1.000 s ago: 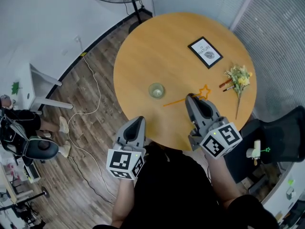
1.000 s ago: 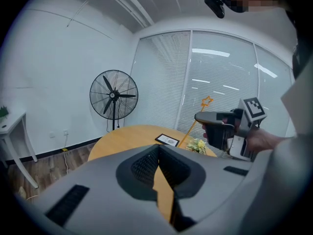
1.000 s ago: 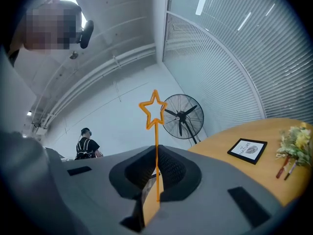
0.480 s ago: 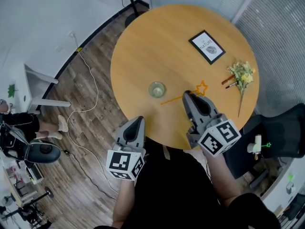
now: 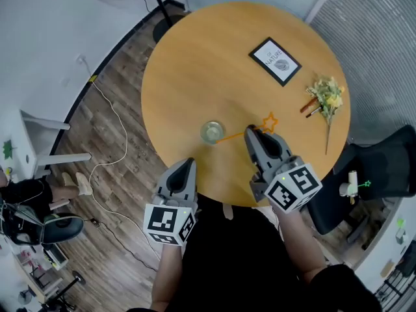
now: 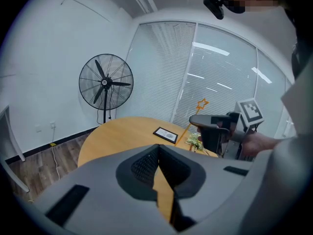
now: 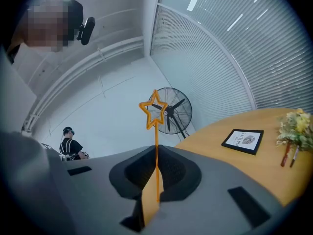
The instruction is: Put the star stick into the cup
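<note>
Gripping star stick (image 5: 233,136) near cup (image 5: 212,132)

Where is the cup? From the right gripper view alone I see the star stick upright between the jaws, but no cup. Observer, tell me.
Observer: The head view shows the cup upright on the round table, left of the right gripper.
Operator: Which end of the stick faces it?
Observer: The star stick turns its plain end to the cup, close by the rim; the star points away.
Operator: Is the other gripper busy?
Observer: No. The left gripper is at the table's near edge, jaws together, nothing between them.
</note>
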